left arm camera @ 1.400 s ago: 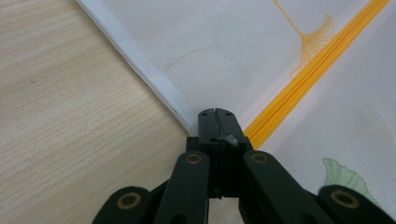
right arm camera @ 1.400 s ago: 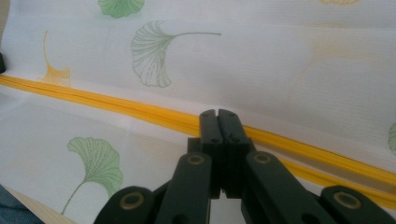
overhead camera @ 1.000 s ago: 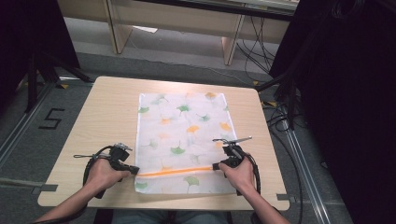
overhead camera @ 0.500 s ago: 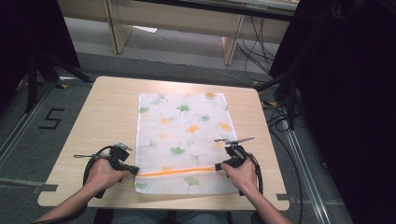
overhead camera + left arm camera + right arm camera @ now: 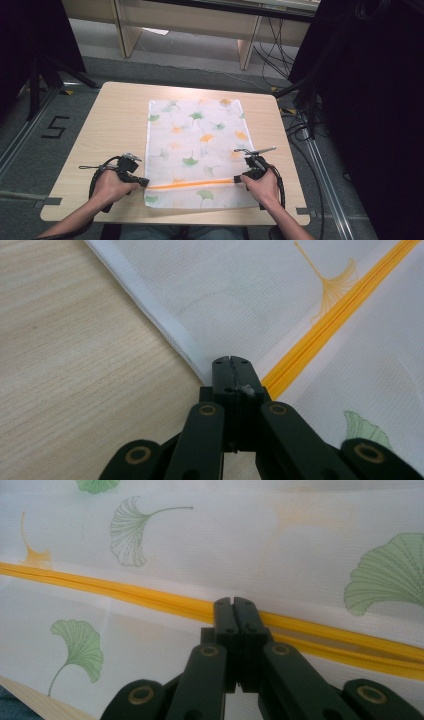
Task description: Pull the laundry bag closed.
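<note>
A white mesh bag (image 5: 196,152) printed with green and orange ginkgo leaves lies flat in the middle of the worktop (image 5: 110,125), its near edge close to the worktop's near edge. An orange zipper (image 5: 192,184) crosses it near that near end, from side to side.

The left claw (image 5: 145,182) sits at the bag's left edge, at the zipper's end; the left gripper view shows its jaws pressed together right at the white hem (image 5: 150,310), though whether they pinch cloth there cannot be told. The right claw (image 5: 237,179) is at the zipper's right end; the right gripper view shows its jaws pressed together over the yellow zipper band (image 5: 125,597), and a grip on it cannot be confirmed.

Each hand rests on the worktop beside the bag, with a cable (image 5: 92,177) looping by the left wrist. Beyond the worktop's far edge stand wooden furniture legs (image 5: 247,47) and floor cables (image 5: 300,130); a "5" (image 5: 55,127) is marked on the floor at left.
</note>
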### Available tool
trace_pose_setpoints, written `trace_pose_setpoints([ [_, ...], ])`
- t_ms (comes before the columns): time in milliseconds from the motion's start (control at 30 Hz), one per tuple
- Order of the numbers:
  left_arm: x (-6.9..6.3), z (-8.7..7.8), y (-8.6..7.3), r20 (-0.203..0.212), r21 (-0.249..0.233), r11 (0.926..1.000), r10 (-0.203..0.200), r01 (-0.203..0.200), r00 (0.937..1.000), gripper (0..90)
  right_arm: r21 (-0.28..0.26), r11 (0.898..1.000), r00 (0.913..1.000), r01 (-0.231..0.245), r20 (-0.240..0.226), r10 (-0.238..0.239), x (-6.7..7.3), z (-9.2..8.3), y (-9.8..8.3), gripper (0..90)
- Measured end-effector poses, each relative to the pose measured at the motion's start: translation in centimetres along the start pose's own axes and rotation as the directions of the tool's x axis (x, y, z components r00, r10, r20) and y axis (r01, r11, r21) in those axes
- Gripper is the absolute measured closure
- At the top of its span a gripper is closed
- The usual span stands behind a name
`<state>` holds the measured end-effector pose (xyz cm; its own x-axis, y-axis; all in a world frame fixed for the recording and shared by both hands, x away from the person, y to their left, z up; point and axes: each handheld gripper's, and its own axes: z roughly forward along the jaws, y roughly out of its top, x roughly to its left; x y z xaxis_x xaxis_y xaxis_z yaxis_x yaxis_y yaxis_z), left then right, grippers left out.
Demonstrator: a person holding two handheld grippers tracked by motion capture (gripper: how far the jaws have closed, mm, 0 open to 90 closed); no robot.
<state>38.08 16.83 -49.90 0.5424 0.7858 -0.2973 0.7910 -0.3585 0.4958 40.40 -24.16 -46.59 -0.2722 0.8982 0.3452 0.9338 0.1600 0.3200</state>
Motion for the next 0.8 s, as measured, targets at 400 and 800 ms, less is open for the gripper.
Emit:
trace_pose_setpoints([
  [400,0.0,0.0,0.0,0.0,0.001,1.0,0.0,0.0,1.0,90.0,-0.021,0.999,0.999,0.042,-0.012,-0.042,-0.8,0.1,0.1,90.0],
  [800,0.4,-0.3,0.1,0.0,0.052,0.9969,0.06,-0.06,0.9982,90.0,0.0,1.0,0.9999,0.003,-0.014,-0.003,-1.3,-0.2,0.0,90.0],
])
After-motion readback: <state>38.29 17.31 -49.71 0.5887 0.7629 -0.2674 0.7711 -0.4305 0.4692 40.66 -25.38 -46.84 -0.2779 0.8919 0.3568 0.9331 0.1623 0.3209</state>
